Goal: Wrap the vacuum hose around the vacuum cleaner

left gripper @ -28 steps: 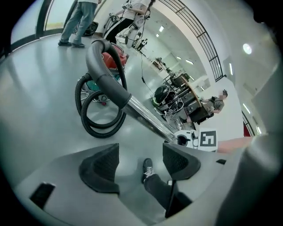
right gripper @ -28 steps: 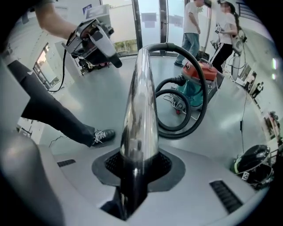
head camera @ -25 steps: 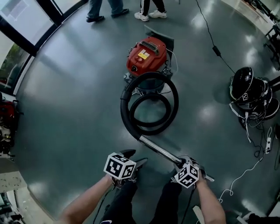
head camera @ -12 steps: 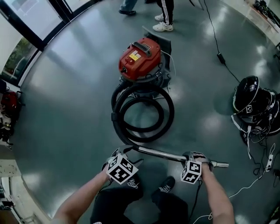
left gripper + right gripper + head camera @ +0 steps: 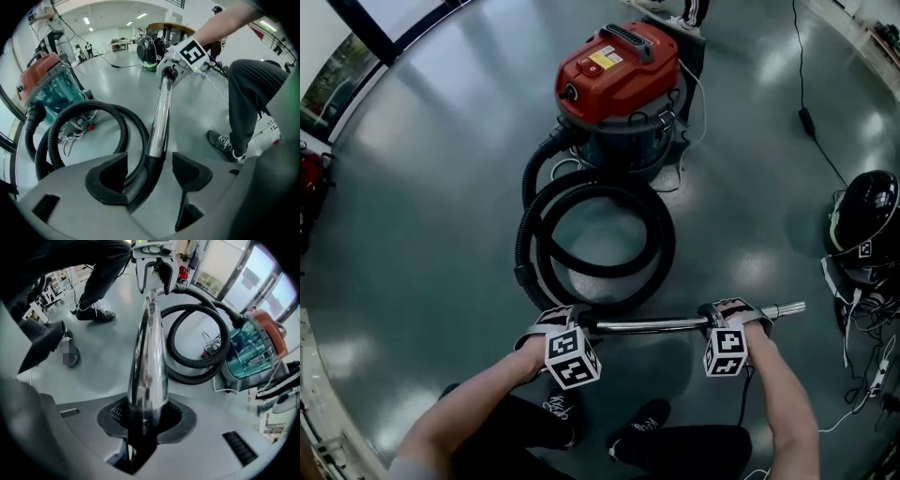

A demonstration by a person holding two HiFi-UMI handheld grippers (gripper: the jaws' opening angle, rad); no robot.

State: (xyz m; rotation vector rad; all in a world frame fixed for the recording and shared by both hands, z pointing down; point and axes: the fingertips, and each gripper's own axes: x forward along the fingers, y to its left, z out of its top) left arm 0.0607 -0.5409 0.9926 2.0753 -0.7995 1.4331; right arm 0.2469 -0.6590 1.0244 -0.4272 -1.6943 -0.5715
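The red-topped vacuum cleaner (image 5: 619,66) stands on the grey floor, and its black ribbed hose (image 5: 591,248) lies coiled in front of it. A chrome wand (image 5: 652,325) runs level from the hose's end to the right. My right gripper (image 5: 733,317) is shut on the wand near its free end; in the right gripper view (image 5: 145,416) both pads hug the chrome tube. My left gripper (image 5: 564,323) is at the black cuff (image 5: 145,176) where hose meets wand. There the cuff lies between the jaws against the left pad, with a gap to the right pad.
Black helmet-like gear (image 5: 867,220) and loose white cables lie on the floor at the right. A black power cord (image 5: 806,117) runs off at the upper right. My own shoes (image 5: 652,417) stand just below the wand. Glass walls curve along the left.
Both grippers have sunk toward the floor. The wand swung from slanted to level. My left gripper, earlier apart from the wand, now straddles its hose-end cuff. The vacuum looks closer.
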